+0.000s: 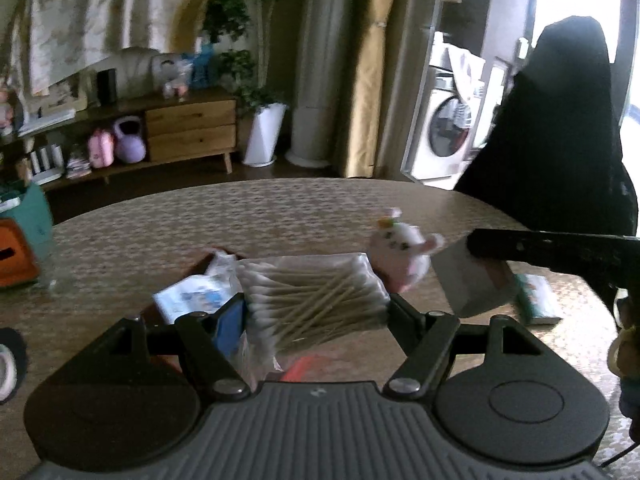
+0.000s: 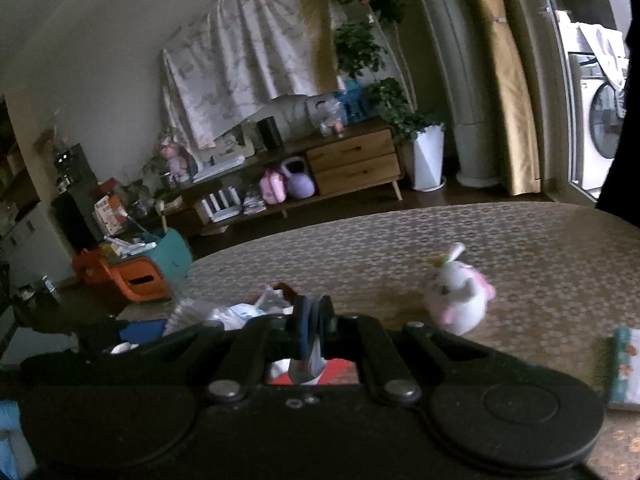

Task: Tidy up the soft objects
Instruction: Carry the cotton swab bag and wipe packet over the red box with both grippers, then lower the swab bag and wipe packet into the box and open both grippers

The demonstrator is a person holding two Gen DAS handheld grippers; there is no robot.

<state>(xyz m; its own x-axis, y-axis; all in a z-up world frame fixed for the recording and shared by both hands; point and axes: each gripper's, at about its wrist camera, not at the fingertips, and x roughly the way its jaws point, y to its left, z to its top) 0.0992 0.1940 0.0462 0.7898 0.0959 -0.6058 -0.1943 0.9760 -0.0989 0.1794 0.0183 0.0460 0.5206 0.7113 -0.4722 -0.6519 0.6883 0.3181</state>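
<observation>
Left gripper (image 1: 316, 304), left wrist view: jaws wide, clamped on a clear pack of cotton swabs (image 1: 312, 300), pack lifted above the table (image 1: 280, 208), one finger (image 1: 230, 326) on each short side. Behind the pack, toward 10 o'clock: flat printed packets (image 1: 192, 298) and crinkled plastic, lying in or on a dark low container, edges blurred. Small white-and-pink plush toy (image 1: 400, 258) at 1 o'clock of the pack, resting on the table, apart from it. Right gripper (image 1: 476, 246) entering from 3 o'clock as a dark bar, a white flat packet (image 1: 468, 286) pinched at its tip. Green-and-white tissue pack (image 1: 536, 300) on the table just past that packet at 4 o'clock. Right wrist view: right gripper (image 2: 314, 338) jaws pressed nearly together on a thin white flat item, seen edge-on; blue pads either side. Plush toy (image 2: 460, 296) at 2 o'clock of the fingertips, on the table (image 2: 440, 236). Heap of plastic-wrapped packets (image 2: 240, 312) at 10 o'clock. Tissue pack (image 2: 626, 368) at 4 o'clock near frame edge. Dark-clothed person (image 1: 560, 140) at 2 o'clock beyond the table in the left wrist view.
</observation>
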